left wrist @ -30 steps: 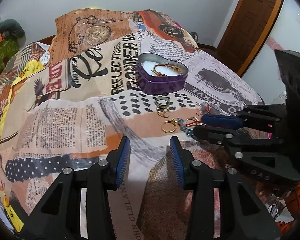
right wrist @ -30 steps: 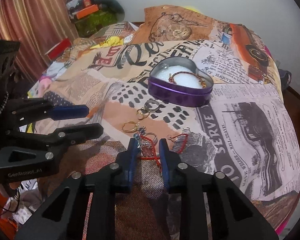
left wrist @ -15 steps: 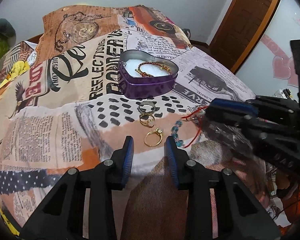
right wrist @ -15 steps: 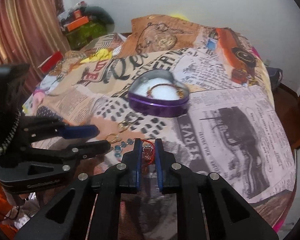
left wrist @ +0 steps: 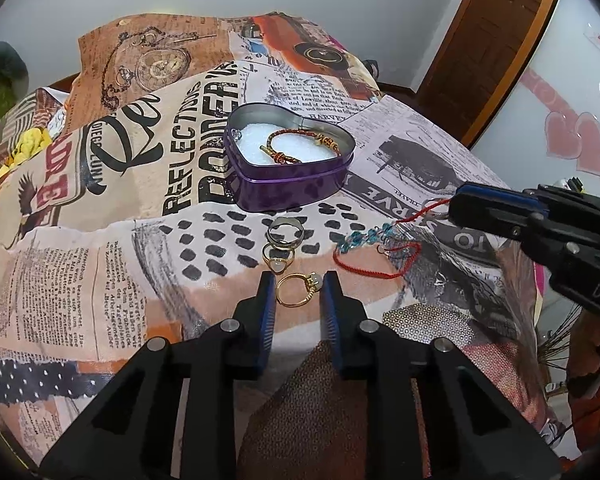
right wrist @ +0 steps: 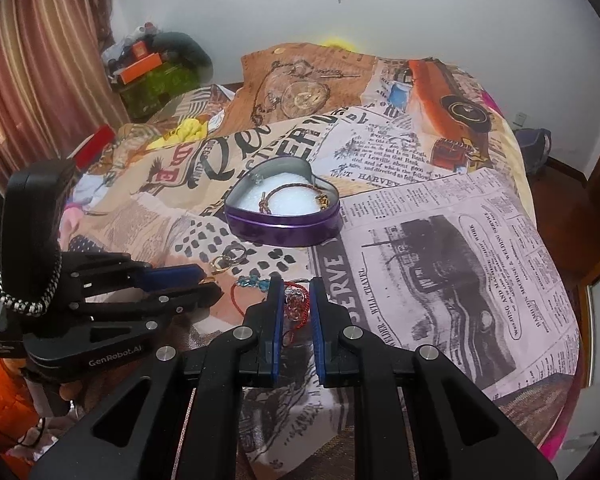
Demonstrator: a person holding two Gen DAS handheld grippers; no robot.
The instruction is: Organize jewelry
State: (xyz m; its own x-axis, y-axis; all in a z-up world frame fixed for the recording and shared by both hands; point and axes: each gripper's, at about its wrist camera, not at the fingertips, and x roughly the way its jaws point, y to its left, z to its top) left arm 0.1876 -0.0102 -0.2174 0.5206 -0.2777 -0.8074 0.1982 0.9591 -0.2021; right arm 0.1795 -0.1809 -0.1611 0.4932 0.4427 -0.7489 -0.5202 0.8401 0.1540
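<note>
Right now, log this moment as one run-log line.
left tool: closing around gold ring, not yet gripping | right tool: shut on red cord bracelet | heart tin: holds one bracelet

- A white wall [right wrist: 440,12] stood behind the bed.
- Striped curtains [right wrist: 40,80] hung at one side.
- A brown wooden door [left wrist: 496,28] stood closed.
- A newspaper-print bedspread [right wrist: 460,240] covered the bed.
</note>
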